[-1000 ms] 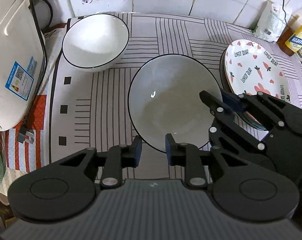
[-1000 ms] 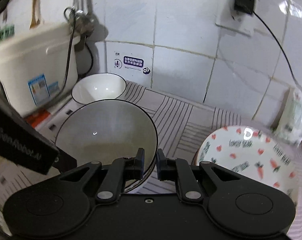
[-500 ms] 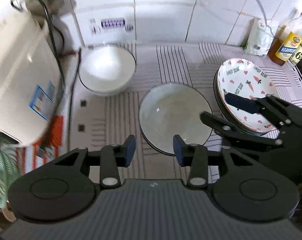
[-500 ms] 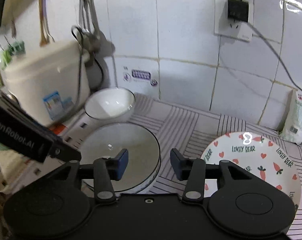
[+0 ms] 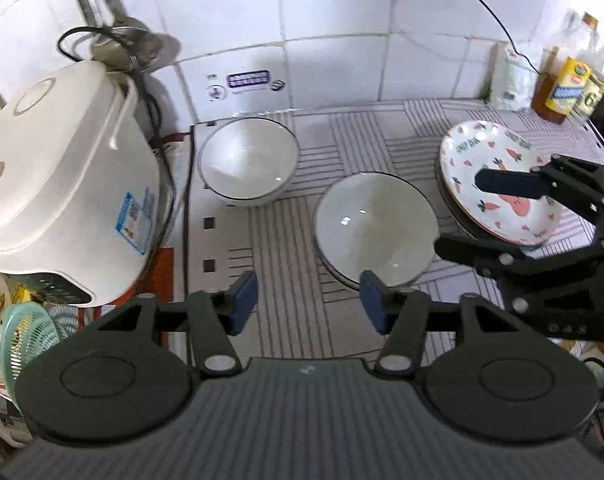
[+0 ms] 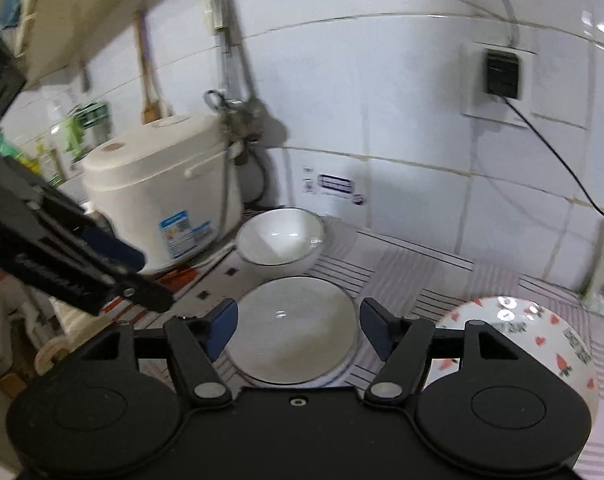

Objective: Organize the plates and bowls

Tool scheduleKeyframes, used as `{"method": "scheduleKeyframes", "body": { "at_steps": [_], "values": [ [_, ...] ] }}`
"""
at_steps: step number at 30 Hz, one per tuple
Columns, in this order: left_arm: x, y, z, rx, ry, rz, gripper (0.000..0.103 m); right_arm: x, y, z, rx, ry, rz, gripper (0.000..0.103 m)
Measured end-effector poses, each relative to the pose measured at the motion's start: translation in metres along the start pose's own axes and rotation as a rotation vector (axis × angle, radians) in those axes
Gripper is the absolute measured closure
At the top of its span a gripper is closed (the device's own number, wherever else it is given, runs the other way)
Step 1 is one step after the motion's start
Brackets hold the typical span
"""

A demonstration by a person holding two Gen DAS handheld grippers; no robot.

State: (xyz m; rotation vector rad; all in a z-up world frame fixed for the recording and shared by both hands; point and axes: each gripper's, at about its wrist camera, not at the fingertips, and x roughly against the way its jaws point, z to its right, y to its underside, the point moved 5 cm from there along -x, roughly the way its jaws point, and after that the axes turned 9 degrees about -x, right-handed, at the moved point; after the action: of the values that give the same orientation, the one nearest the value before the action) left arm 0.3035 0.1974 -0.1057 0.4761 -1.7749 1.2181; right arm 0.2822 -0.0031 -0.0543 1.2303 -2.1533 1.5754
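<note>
A white shallow plate with a dark rim (image 5: 376,226) lies mid-counter on the striped mat; it also shows in the right wrist view (image 6: 292,340). A white bowl (image 5: 248,166) stands behind it by the wall, also in the right wrist view (image 6: 280,236). A carrot-and-heart plate (image 5: 498,184) rests on a darker plate at the right, also in the right wrist view (image 6: 542,340). My left gripper (image 5: 308,300) is open and empty, above the counter's near side. My right gripper (image 6: 296,326) is open and empty, raised above the shallow plate; it shows in the left wrist view (image 5: 474,212).
A white rice cooker (image 5: 62,196) stands at the left with a cord behind it. Bottles (image 5: 570,84) and a bag (image 5: 510,80) line the back right corner. A green basket (image 5: 26,336) sits at the lower left. A wall socket with a plug (image 6: 502,72) is above.
Both grippers let go of the shallow plate's rim, opened wide and pulled up and back from it. The plate stays on the mat.
</note>
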Motion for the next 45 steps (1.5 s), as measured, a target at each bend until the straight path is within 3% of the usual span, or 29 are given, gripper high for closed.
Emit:
{"method": "scheduleKeyframes", "body": {
  "at_steps": [7,14,16,21,23,25,27,31,38,42,44,45],
  "values": [
    [-0.004,-0.004,-0.035,0.073,-0.013,0.035,0.028,-0.010,-0.018,-0.017,0.093,-0.040,-0.037,0.030],
    [-0.025,-0.010,-0.062,0.157,-0.014,0.059,0.018,-0.035,-0.036,-0.021,0.106,-0.072,-0.107,0.025],
    [-0.033,-0.011,-0.070,0.194,-0.026,0.066,0.018,-0.042,-0.040,-0.018,0.076,-0.078,-0.107,0.015],
    [-0.050,-0.013,-0.088,0.293,-0.043,0.114,0.018,-0.066,-0.050,-0.015,0.058,-0.076,-0.105,0.014],
    [-0.054,-0.015,-0.096,0.328,-0.052,0.154,0.020,-0.074,-0.055,-0.012,0.016,-0.066,-0.106,0.016],
    [-0.060,-0.017,-0.104,0.357,-0.062,0.160,0.021,-0.078,-0.061,-0.009,-0.092,-0.095,-0.116,0.020],
    [-0.067,-0.019,-0.108,0.381,-0.055,0.155,0.023,-0.084,-0.066,-0.006,-0.162,-0.069,-0.120,0.020],
    [-0.082,-0.021,-0.106,0.365,-0.070,0.151,0.033,-0.101,-0.068,0.009,-0.316,-0.083,-0.140,0.020],
    [-0.121,-0.020,-0.110,0.469,-0.051,0.138,0.044,-0.157,-0.060,0.037,-0.497,-0.011,-0.237,0.031],
    [-0.143,-0.019,-0.110,0.509,-0.035,0.112,0.052,-0.186,-0.057,0.043,-0.522,0.056,-0.268,0.035],
    [-0.151,-0.018,-0.108,0.507,0.006,0.090,0.069,-0.197,-0.055,0.044,-0.542,0.063,-0.287,0.047],
    [-0.154,-0.017,-0.108,0.506,0.012,0.083,0.069,-0.200,-0.053,0.044,-0.559,0.053,-0.292,0.054]
  ]
}}
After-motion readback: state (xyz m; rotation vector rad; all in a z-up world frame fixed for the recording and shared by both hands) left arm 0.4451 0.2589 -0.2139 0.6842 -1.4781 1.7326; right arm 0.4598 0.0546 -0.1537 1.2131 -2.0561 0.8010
